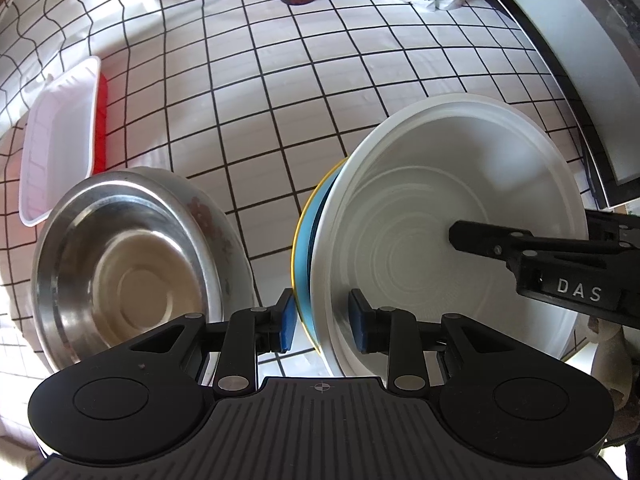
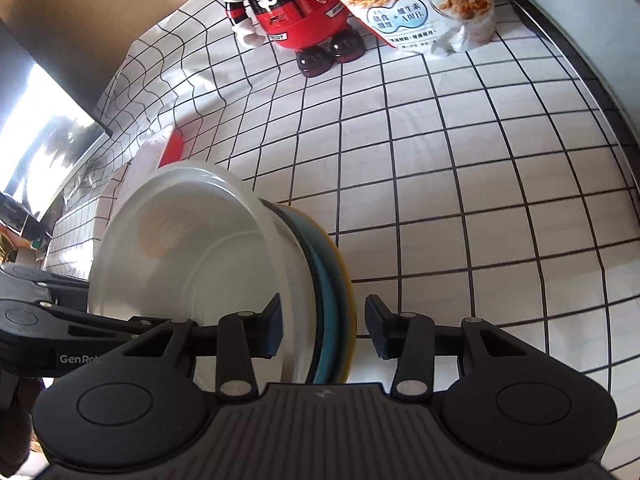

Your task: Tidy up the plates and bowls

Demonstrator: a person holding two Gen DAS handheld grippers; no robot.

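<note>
A white bowl point(image 1: 460, 184) point(image 2: 192, 248) is nested on a blue dish point(image 1: 311, 232) point(image 2: 329, 280) and a yellow one point(image 2: 346, 280) on the checked tablecloth point(image 1: 280, 100). My left gripper point(image 1: 323, 320) points straight down and clamps the near rim of this stack. One of its pads is against the yellow edge and the other is inside the white bowl. My right gripper point(image 2: 326, 330) straddles the opposite rim. Its inner pad lies by the white wall, and a strip of cloth shows between its outer pad and the yellow edge. A steel bowl point(image 1: 132, 264) sits just left of the stack.
A white plastic tray point(image 1: 60, 140) on a red one lies at the far left. A red toy figure point(image 2: 296, 8) and a cereal bag point(image 2: 432, 0) stand at the back. A black-framed panel point(image 1: 580, 80) borders the right side, and a bright screen point(image 2: 40, 140) is off the table's left.
</note>
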